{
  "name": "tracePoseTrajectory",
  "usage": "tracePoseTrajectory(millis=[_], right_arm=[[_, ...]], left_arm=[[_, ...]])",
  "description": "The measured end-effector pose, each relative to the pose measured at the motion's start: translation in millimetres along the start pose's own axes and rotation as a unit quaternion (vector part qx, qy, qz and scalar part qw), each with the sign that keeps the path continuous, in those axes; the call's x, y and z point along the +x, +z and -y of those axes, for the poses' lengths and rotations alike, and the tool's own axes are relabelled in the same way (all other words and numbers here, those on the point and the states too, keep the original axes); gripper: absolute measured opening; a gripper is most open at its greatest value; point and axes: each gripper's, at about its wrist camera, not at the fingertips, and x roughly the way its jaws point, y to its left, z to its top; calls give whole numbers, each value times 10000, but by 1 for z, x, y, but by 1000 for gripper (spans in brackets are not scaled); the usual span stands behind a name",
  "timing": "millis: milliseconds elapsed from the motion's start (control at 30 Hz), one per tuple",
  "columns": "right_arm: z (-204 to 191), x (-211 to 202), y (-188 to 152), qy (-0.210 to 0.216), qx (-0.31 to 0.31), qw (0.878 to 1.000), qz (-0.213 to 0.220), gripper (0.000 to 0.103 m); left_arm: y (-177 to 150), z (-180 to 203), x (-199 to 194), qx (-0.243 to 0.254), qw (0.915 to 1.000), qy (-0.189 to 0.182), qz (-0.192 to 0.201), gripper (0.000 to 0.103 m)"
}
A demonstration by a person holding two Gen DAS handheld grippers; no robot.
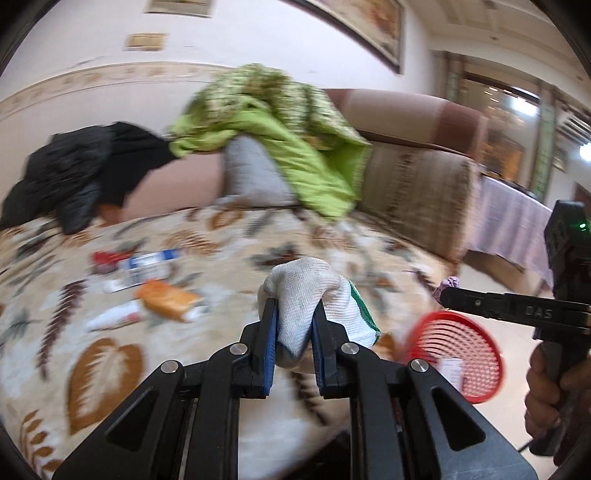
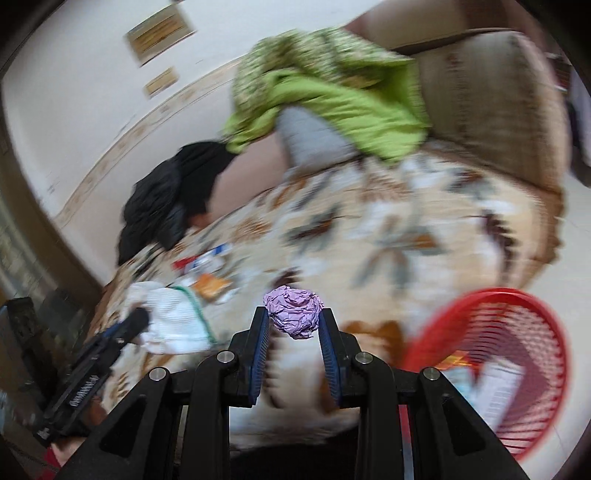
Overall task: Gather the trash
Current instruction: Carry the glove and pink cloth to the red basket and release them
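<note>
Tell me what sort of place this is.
Probably a home living room: a brown upholstered sofa draped with a leaf-patterned cream blanket, a crumpled green quilt on it, and a framed picture on the pale wall.

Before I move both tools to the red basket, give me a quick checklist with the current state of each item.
1. Left tool shut on white glove: ok.
2. Right tool shut on purple paper ball: ok.
3. Red basket within view, opening unobstructed: ok.
4. Basket has room left: cannot tell, blurred.
5. Sofa cleared: not ok, wrappers remain.
</note>
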Motion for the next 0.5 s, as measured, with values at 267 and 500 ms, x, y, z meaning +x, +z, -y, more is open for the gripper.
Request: tracePoseTrajectory(millis=[267, 500], right_arm=[[106, -48, 0, -668, 956, 9931, 134, 30], [148, -52, -4, -935, 1364, 9862, 125, 32]], left_arm=[[14, 107, 51, 438, 9887, -1251, -705, 16], [5, 163, 100, 647, 9780, -1530, -1260, 17]])
